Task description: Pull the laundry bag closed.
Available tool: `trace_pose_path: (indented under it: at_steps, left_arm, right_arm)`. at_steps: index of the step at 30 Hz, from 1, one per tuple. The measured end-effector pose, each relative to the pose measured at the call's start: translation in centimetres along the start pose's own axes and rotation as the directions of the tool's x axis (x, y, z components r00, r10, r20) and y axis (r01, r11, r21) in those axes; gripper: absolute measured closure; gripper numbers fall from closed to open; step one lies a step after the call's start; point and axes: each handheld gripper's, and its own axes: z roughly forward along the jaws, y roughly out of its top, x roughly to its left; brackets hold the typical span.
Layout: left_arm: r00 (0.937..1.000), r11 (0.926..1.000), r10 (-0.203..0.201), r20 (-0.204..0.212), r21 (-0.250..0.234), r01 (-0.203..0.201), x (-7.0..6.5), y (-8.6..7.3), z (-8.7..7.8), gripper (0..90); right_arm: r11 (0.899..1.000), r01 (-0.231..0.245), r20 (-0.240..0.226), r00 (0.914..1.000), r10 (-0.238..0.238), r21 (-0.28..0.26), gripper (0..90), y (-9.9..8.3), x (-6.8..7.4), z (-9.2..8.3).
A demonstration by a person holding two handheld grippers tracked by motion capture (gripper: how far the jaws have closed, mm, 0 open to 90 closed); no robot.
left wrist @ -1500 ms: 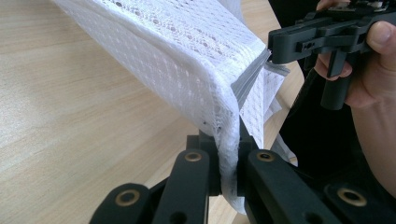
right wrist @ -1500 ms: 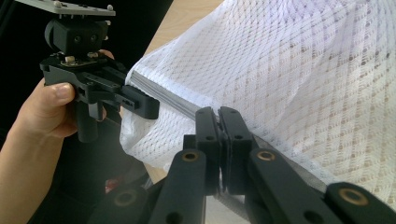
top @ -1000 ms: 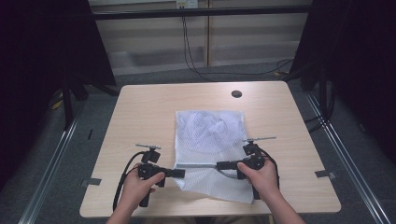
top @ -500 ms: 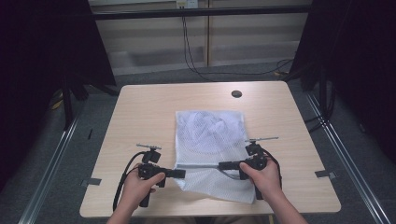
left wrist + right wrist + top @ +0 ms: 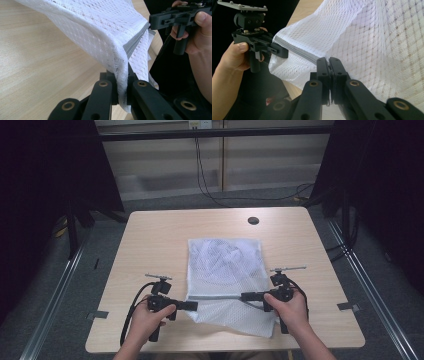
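Lower centre of the high view: white mesh laundry bag (image 5: 226, 270) lies on the pale wooden surface (image 5: 155, 245), far part flat, near part raised along a grey zipper edge (image 5: 217, 296) stretched between the two tools.

Left gripper (image 5: 192, 306), lower left of centre in that view: fingers clenched on the left end of the grey edge. In the left gripper view the mesh is bunched between both fingers (image 5: 105, 92), pinched tight, the grey edge (image 5: 135, 41) running away toward the upper right.

Right gripper (image 5: 245, 296), lower right of centre: fingers (image 5: 323, 72) pressed together on the bag's right end, mesh and grey strip caught between them in the right gripper view. The other tool and the hand (image 5: 234, 56) holding it sit at upper left of that frame.

Near flap of the bag hangs past the held line toward the bottom of the high view, draped loosely toward the front edge of the surface.

Risks, as I judge them:
- Pulling the two ends further apart could tear the open weave or drag it out of one grip; mesh is thin and slippery.
- Uneven lifting would skew the fold, since the flat part rests free on the surface and can slide.
- Loose near flap may snag on a cable or catch under a hand.
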Motion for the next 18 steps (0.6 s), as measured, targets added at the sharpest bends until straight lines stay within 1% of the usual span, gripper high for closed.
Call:
trace_pose_path:
  at_steps: [1, 5, 6, 7, 8, 9, 10, 14, 16, 17, 18]
  left_arm:
    - [1.0, 1.0, 0.007, -0.007, 0.002, -0.007, 0.03, 0.0, -0.01, 88.7]
    - [0.9999, 1.0, 0.002, -0.011, 0.0, -0.002, 0.1, -0.04, -0.09, 88.7]
    - [1.0, 1.0, -0.001, -0.004, 0.001, 0.001, 0.16, -0.04, -0.17, 88.8]
    - [0.9999, 1.0, 0.005, -0.009, -0.003, -0.005, 0.23, -0.04, -0.22, 88.7]
    - [1.0, 1.0, -0.004, -0.003, -0.002, 0.004, 0.18, -0.08, -0.19, 88.7]
    - [1.0, 1.0, -0.002, -0.001, 0.0, 0.002, 0.16, -0.08, -0.15, 88.7]
    - [1.0, 1.0, 0.005, -0.005, 0.001, -0.005, 0.16, -0.06, -0.11, 88.7]
    - [1.0, 1.0, 0.007, -0.007, 0.002, -0.007, 0.08, -0.05, -0.03, 88.7]
    - [0.9999, 1.0, 0.006, -0.009, 0.003, -0.006, 0.08, -0.06, -0.03, 88.7]
    - [0.9999, 1.0, 0.001, -0.011, 0.0, -0.001, 0.1, -0.06, -0.07, 88.7]
    - [1.0, 1.0, -0.003, -0.007, -0.001, 0.003, 0.13, -0.06, -0.1, 88.7]
  right_arm:
    - [1.0, -0.004, -0.002, 1.0, 0.004, 0.001, 87.4, -0.02, -0.01, -0.03]
    - [1.0, 0.001, 0.004, 1.0, -0.001, 0.004, 87.4, -0.07, -0.12, -0.08]
    - [1.0, -0.005, 0.003, 1.0, 0.005, 0.005, 87.4, -0.08, -0.17, -0.18]
    - [1.0, -0.002, 0.005, 1.0, 0.002, 0.0, 87.4, -0.09, -0.3, -0.28]
    - [1.0, -0.012, 0.005, 0.9999, 0.012, -0.002, 87.4, -0.1, -0.31, -0.4]
    - [1.0, -0.005, 0.003, 1.0, 0.005, -0.003, 87.4, -0.11, -0.41, -0.51]
    - [1.0, -0.003, 0.002, 1.0, 0.003, -0.005, 87.4, -0.12, -0.45, -0.57]
    - [1.0, -0.014, 0.004, 0.9999, 0.014, -0.004, 87.4, -0.15, -0.45, -0.72]
    - [1.0, -0.013, 0.003, 0.9999, 0.013, -0.003, 87.4, -0.16, -0.48, -0.74]
    - [1.0, -0.004, 0.012, 0.9999, 0.004, -0.006, 87.3, -0.16, -0.54, -0.78]
    - [1.0, -0.005, 0.012, 0.9999, 0.005, -0.007, 87.4, -0.16, -0.61, -0.86]
